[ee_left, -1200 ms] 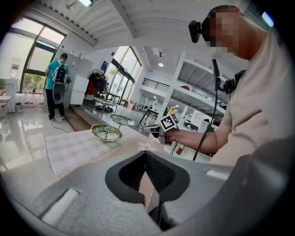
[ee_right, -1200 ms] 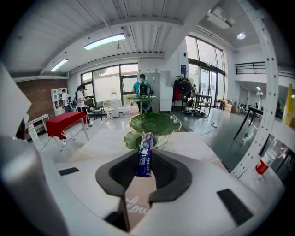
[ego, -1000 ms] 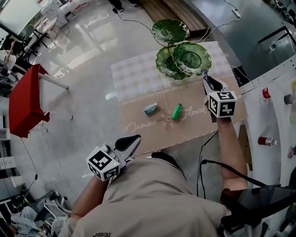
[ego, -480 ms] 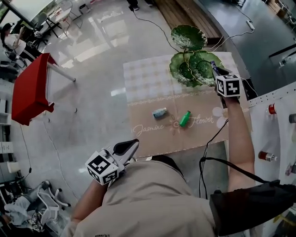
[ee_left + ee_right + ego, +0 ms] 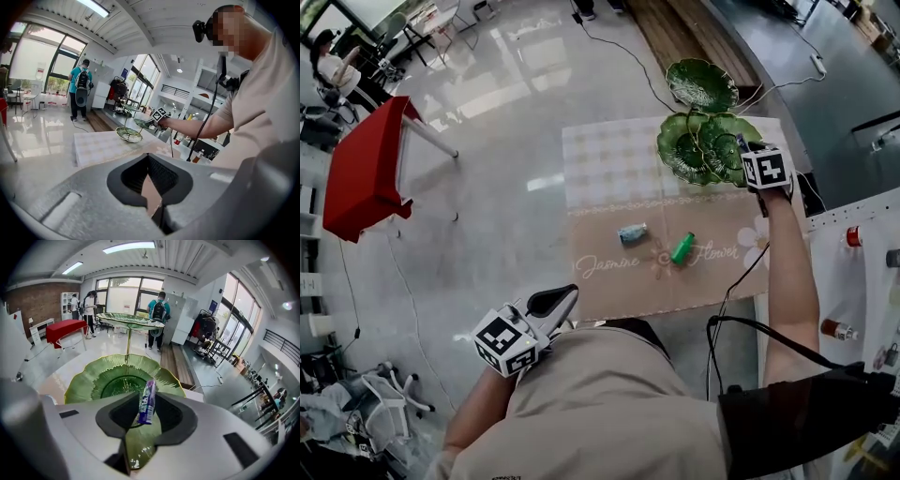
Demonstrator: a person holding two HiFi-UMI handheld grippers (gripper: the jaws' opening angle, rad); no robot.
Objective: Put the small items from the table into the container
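My right gripper (image 5: 741, 148) (image 5: 146, 417) hangs over the lower green leaf dish (image 5: 701, 150) (image 5: 93, 380) of a two-tier stand. A purple packet (image 5: 148, 399) stands tilted between its jaws, which still press on it while they are opening. The upper dish (image 5: 701, 84) (image 5: 129, 320) sits behind. On the brown mat (image 5: 619, 277) lie a small blue packet (image 5: 631, 233) and a green tube (image 5: 682, 248). My left gripper (image 5: 565, 296) (image 5: 149, 161) stays near my body off the table's near edge, shut and with nothing in it.
A red table (image 5: 361, 173) stands on the glossy floor to the left. A white pegboard shelf (image 5: 862, 244) with small bottles borders the table's right side. A black cable (image 5: 741, 291) hangs at the table's right front corner. People stand far off in the room.
My right gripper has carried the purple packet farther across the table and lower, out over the lower green dish. My left gripper has drifted only slightly.
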